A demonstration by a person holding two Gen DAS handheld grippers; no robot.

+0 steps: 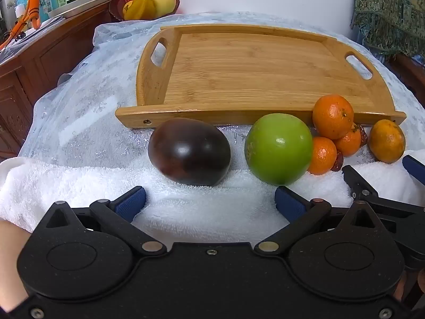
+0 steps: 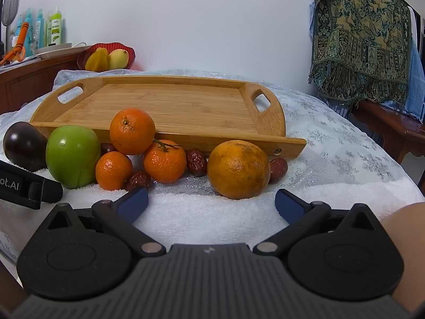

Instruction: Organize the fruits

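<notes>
**Now, Both Claws Spread, Fruit Lined Up Before a Bare Tray**

Left gripper (image 1: 209, 202) hovers released and holding nothing, squared up just short of the dark purple fruit (image 1: 189, 151) — right gripper (image 2: 211, 203) equally wide, facing the big orange (image 2: 238, 169). Green apple (image 1: 278, 148), tangerines (image 2: 132, 130) and red dates (image 2: 196, 162) crowd the bamboo tray (image 1: 239, 71) rim. Best bet, I'd say: straddle the fruit's widest part, close gently — round skins roll. White towel (image 1: 79, 183) underfoot, lace tablecloth (image 2: 332, 133) beyond, red fruit bowl (image 1: 143, 1) on the sideboard.
</notes>
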